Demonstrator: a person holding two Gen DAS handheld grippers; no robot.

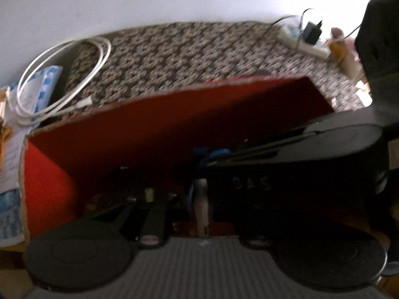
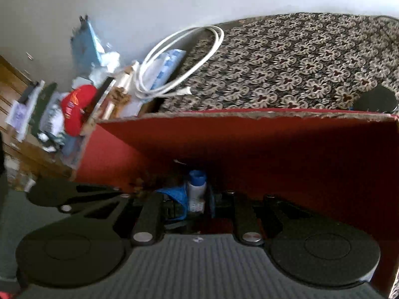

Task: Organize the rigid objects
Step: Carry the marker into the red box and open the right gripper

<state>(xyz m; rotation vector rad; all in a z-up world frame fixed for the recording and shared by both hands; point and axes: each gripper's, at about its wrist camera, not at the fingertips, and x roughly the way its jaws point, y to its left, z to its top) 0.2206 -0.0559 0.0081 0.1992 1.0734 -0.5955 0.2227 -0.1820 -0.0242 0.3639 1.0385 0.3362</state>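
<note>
Nearest to us, both grippers reach down into an open cardboard box with a red inside (image 2: pixel 249 144). Our right gripper (image 2: pixel 197 209) has its fingers (image 2: pixel 149 214) spread well apart, and a small white plastic bottle with a blue cap (image 2: pixel 197 189) stands upright between them without either finger touching it; a piece of blue material (image 2: pixel 177 194) lies just beside the bottle on the box floor. Our left gripper (image 1: pixel 174 211) is blurred and dark at the tips, so we cannot tell how far its fingers are open or whether they hold anything; a pale upright object (image 1: pixel 201 206) shows just beside them, and the right gripper's black body crosses the box on that side. Beyond the far rim of the box (image 1: pixel 174 92) lies a bed covered in a dark cloth with a cream flower pattern (image 2: pixel 299 62). A coiled white cable (image 2: pixel 174 62) rests at the bed's edge, partly over a blue-and-white packet (image 2: pixel 169 59). Farther off to one side, a red cap (image 2: pixel 74 107) sits among clutter on a wooden shelf (image 2: pixel 15 79), and at the bed's far corner a white power strip with a black adapter plugged in (image 1: pixel 309 37) lies against the pale wall (image 1: pixel 149 0).
</note>
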